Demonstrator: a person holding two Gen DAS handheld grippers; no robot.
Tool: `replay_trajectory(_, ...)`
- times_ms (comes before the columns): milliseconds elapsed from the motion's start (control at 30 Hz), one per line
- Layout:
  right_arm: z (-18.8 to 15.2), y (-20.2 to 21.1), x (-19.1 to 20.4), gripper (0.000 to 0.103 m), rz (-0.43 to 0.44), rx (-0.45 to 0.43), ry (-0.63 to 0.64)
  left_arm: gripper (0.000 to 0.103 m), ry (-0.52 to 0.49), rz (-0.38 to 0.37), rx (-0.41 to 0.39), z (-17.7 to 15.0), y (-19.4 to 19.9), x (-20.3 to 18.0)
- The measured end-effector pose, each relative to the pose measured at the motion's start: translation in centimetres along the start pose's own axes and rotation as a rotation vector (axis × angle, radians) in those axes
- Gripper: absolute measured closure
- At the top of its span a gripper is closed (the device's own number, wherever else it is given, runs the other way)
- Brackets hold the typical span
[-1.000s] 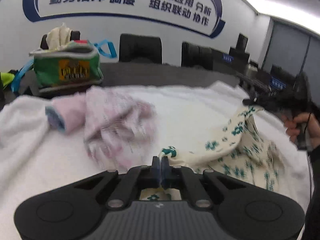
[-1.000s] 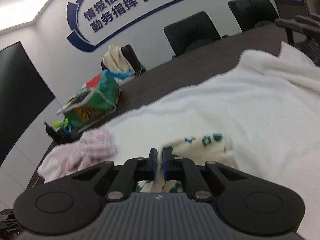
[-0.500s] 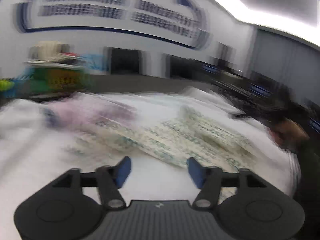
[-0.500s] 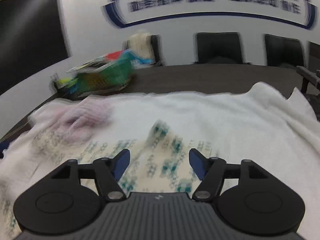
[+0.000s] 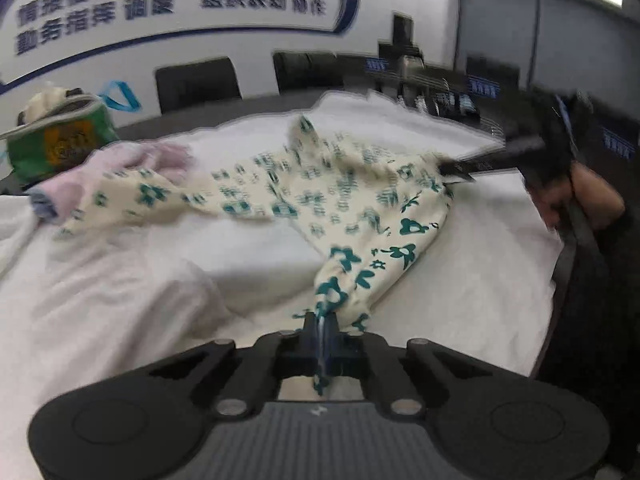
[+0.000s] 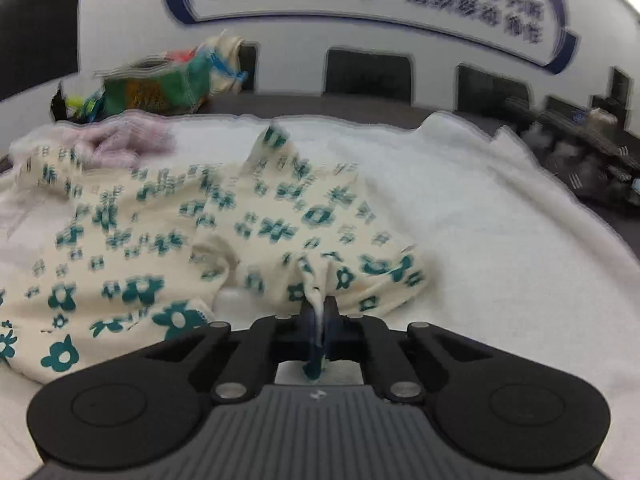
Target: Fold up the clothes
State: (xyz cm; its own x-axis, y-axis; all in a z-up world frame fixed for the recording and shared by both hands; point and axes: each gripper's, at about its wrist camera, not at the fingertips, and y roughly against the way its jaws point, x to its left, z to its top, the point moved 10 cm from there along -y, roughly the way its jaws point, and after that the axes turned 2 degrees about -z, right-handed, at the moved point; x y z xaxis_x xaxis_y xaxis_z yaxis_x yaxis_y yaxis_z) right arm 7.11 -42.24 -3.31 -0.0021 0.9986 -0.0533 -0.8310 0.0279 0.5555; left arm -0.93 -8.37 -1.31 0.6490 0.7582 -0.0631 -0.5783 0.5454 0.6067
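Note:
A cream garment with green flowers (image 5: 320, 196) lies spread across the white towel (image 5: 120, 288). My left gripper (image 5: 321, 330) is shut on one of its near edges, the cloth pinched between the pads. In the right wrist view the same flowered garment (image 6: 248, 232) stretches out to the left, and my right gripper (image 6: 319, 312) is shut on a fold of its near edge. The right gripper (image 5: 460, 168) also shows at the garment's far right in the left wrist view, held by a person's hand (image 5: 592, 192).
A pink garment (image 5: 132, 164) lies bunched at the towel's far left, also seen as a pink garment (image 6: 128, 140) from the right. A green bag (image 5: 56, 140) with clothes stands behind it on the dark table (image 6: 360, 108). Black chairs (image 6: 368, 76) line the far side.
Both grippers let go of the flowered garment, opened, moved down and toward its near edges, then shut on it again. The garment now lies spread out flatter on the towel.

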Motion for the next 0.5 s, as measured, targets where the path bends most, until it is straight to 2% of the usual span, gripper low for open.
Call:
replay_trajectory(67,-0.1,3.0,-1.7,0.100,-0.043,-0.033,-0.054,0.103,0.025,-0.019,-0.026,0.3,2.0,0.0)
replay_trajectory(133,-1.8,5.4,-2.5,0.100,-0.065,-0.028,-0.089,0.103,0.028,-0.053,-0.027,0.0,3.0,-0.7)
replay_trajectory(233,-4.7,8.0,-3.3,0.100,-0.096,0.002,-0.136,0.099,0.059,-0.132,0.023,-2.1,2.1,-1.9)
replay_trajectory(267,-5.8,8.0,-3.4,0.095,-0.103,0.032,-0.147,0.097,0.076,-0.141,0.030,-2.6,1.9,-1.7)
replay_trajectory(300,-6.6,8.0,-3.5,0.086,-0.114,0.052,-0.156,0.095,0.104,-0.159,0.026,-2.8,2.2,-1.2)
replay_trajectory(367,-6.3,8.5,-3.6,0.070,-0.132,0.034,-0.166,0.089,0.168,-0.199,-0.035,-1.9,3.8,0.4)
replay_trajectory(400,-5.4,9.1,-3.3,0.057,-0.120,-0.002,-0.165,0.075,0.198,-0.185,-0.082,-0.9,4.8,1.7)
replay_trajectory(433,-4.0,9.6,-2.9,0.052,-0.092,-0.047,-0.163,0.052,0.218,-0.134,-0.116,0.2,5.6,3.2)
replay_trajectory(500,-1.1,9.8,-1.5,0.048,-0.010,-0.117,-0.138,0.037,0.213,0.006,-0.153,2.5,6.0,6.2)
